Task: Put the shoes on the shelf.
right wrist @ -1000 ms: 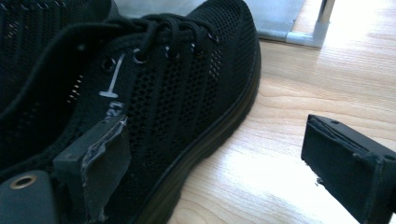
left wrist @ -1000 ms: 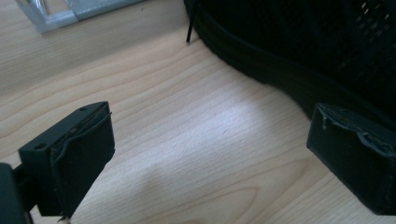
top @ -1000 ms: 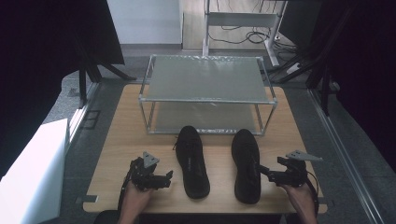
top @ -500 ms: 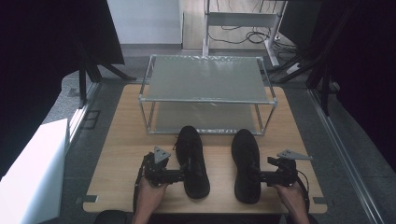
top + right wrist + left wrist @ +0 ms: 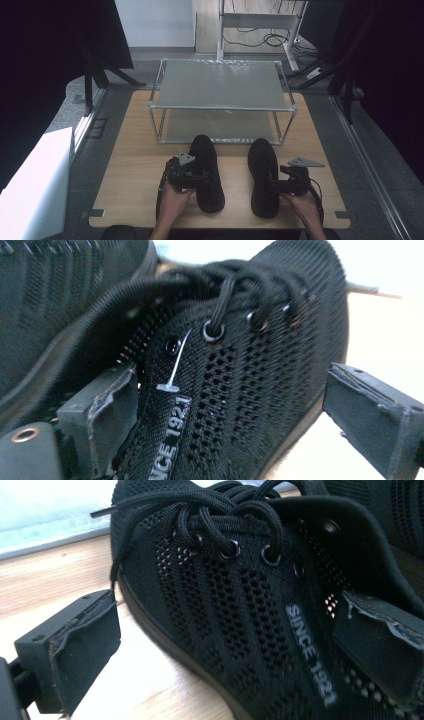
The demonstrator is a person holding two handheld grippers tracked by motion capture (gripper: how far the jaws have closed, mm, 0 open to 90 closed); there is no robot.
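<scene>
Two black mesh lace-up shoes stand side by side on the wooden table, toes toward the rack: the left shoe (image 5: 205, 150) and the right shoe (image 5: 262, 160). My left gripper (image 5: 199, 178) is at the left shoe's outer side (image 5: 240, 605); one jaw stands clear of the sole on the table and the other lies over the collar, so the gripper is open. My right gripper (image 5: 273, 186) straddles the right shoe's side wall (image 5: 240, 390): one jaw is inside the opening, the other just outside the sole. Its jaws have just been closing with that wall between them, still open.
A two-tier metal rack (image 5: 220, 85) with frosted shelves stands right behind the shoes' toes. The table (image 5: 135, 165) has bare wood to the left and right of the shoes. A white panel (image 5: 35, 185) sits off the table's left edge. Each gripper view shows the other shoe (image 5: 395, 510) (image 5: 60, 290) close by.
Both hands have moved inward: the left gripper went right to the left shoe, and the right gripper went left to the right shoe. The shoes have stayed in place.
</scene>
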